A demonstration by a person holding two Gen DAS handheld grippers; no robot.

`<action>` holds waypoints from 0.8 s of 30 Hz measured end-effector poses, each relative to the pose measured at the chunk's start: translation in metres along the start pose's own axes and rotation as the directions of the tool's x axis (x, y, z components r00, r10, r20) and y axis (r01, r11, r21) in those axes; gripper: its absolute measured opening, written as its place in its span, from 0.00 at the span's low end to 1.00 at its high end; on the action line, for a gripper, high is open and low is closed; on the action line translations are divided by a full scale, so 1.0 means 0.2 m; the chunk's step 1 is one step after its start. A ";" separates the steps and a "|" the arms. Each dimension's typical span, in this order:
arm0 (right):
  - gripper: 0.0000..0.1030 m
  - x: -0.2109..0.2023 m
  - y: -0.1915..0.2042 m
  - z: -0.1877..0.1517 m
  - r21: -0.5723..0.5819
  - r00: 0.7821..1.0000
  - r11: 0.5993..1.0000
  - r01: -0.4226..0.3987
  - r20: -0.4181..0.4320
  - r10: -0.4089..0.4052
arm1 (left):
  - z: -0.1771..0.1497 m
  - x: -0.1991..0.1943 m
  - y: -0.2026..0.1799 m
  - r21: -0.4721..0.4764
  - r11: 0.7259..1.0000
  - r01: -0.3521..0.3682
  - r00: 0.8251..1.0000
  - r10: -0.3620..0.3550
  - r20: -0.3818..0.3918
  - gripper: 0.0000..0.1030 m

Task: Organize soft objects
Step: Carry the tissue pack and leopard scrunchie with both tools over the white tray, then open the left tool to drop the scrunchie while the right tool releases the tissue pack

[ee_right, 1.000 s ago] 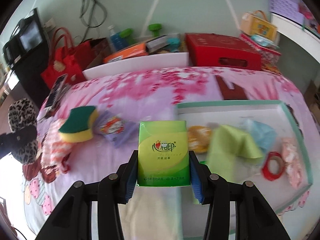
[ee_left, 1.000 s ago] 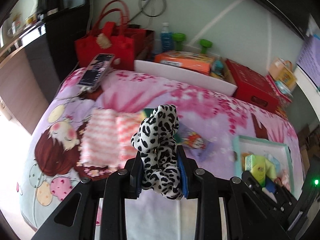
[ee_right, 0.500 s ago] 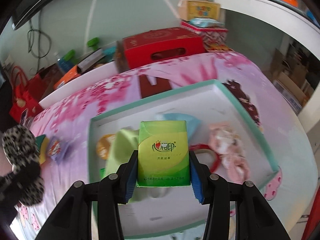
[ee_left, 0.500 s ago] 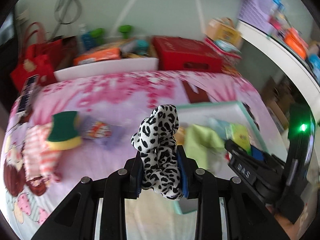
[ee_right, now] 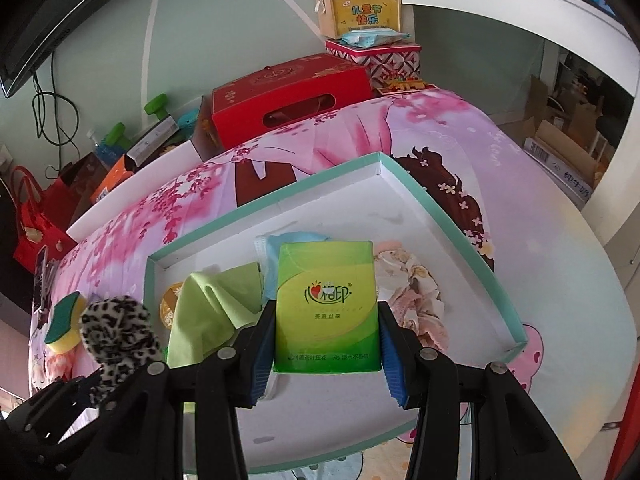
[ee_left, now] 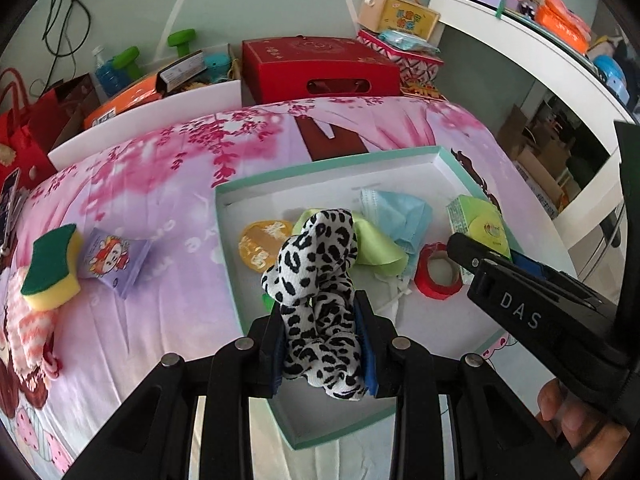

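Note:
My left gripper is shut on a leopard-print scrunchie and holds it above the near left part of a white tray with a teal rim. My right gripper is shut on a green tissue pack and holds it above the tray; the pack also shows in the left wrist view. In the tray lie a green cloth, a blue face mask, a red tape roll, an orange packet and a pink fabric piece.
On the pink bedspread left of the tray lie a green-yellow sponge, a purple tissue pack and a pink striped cloth. Behind the bed stand a red box, a red bag and other clutter.
Both grippers have swung right, from the left of the bed to above the tray, each still holding its object. The right gripper has moved farther over the tray.

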State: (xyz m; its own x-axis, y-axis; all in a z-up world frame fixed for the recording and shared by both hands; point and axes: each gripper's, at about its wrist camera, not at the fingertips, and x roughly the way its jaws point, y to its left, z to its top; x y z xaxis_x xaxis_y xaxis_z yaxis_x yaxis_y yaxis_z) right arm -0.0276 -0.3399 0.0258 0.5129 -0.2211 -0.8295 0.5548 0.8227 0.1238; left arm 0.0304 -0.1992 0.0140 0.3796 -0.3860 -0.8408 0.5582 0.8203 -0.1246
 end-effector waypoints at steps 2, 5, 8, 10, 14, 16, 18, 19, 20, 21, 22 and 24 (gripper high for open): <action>0.48 0.00 0.00 0.00 -0.001 1.000 1.000 -0.005 -0.003 0.005 | 0.00 0.01 -0.01 0.007 1.000 0.004 1.000 -0.004 0.008 0.31; 0.48 0.01 0.01 0.00 -0.003 1.000 1.000 -0.007 -0.008 0.007 | 0.01 0.04 -0.03 0.021 1.000 0.010 1.000 -0.011 0.007 0.31; 0.48 0.01 0.01 -0.01 -0.004 1.000 1.000 -0.009 -0.010 0.009 | 0.02 0.05 -0.05 0.036 0.999 0.022 1.000 -0.022 0.012 0.36; 0.48 0.01 0.01 -0.01 -0.007 1.000 1.000 -0.010 -0.011 0.010 | 0.02 0.05 -0.05 0.035 0.999 0.037 0.999 -0.037 0.012 0.39; 0.51 0.01 0.01 0.00 -0.002 1.000 1.000 -0.014 -0.009 0.014 | 0.02 0.03 -0.05 0.026 0.998 0.049 0.999 -0.050 0.017 0.59; 0.58 0.01 0.00 0.00 0.003 1.000 1.000 -0.020 -0.007 0.020 | 0.03 0.02 -0.04 0.027 0.999 0.044 0.999 -0.044 0.021 0.61; 0.60 0.01 0.01 0.00 0.003 1.000 1.000 -0.018 -0.005 0.018 | 0.03 0.02 -0.03 0.024 0.999 0.038 0.999 -0.038 0.022 0.62; 0.60 0.00 0.01 0.00 0.001 1.000 1.000 -0.018 -0.003 0.018 | 0.03 0.01 -0.03 0.021 0.999 0.032 0.999 -0.032 0.021 0.62; 0.61 0.00 0.01 0.00 0.001 1.000 1.000 -0.018 -0.003 0.018 | 0.03 0.01 -0.02 0.018 1.000 0.024 1.000 -0.024 0.020 0.62; 0.61 0.00 0.01 0.00 0.000 1.000 1.000 -0.018 -0.003 0.018 | 0.03 0.01 -0.01 0.013 1.000 0.014 1.000 -0.014 0.020 0.62; 0.64 0.00 0.01 0.00 0.000 1.000 1.000 -0.018 -0.003 0.018 | 0.03 0.01 0.00 0.009 1.000 0.000 1.000 0.000 0.020 0.62; 0.67 0.00 0.01 0.00 -0.001 1.000 1.000 -0.017 -0.002 0.017 | 0.03 -0.01 0.04 -0.006 1.000 -0.027 0.999 0.027 0.027 0.64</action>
State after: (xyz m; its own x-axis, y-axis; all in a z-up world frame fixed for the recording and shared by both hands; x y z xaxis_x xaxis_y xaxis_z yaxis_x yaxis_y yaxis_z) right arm -0.0265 -0.3381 0.0255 0.5214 -0.2060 -0.8281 0.5450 0.8271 0.1374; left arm 0.0381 -0.1944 0.0173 0.4143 -0.3745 -0.8295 0.5431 0.8331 -0.1049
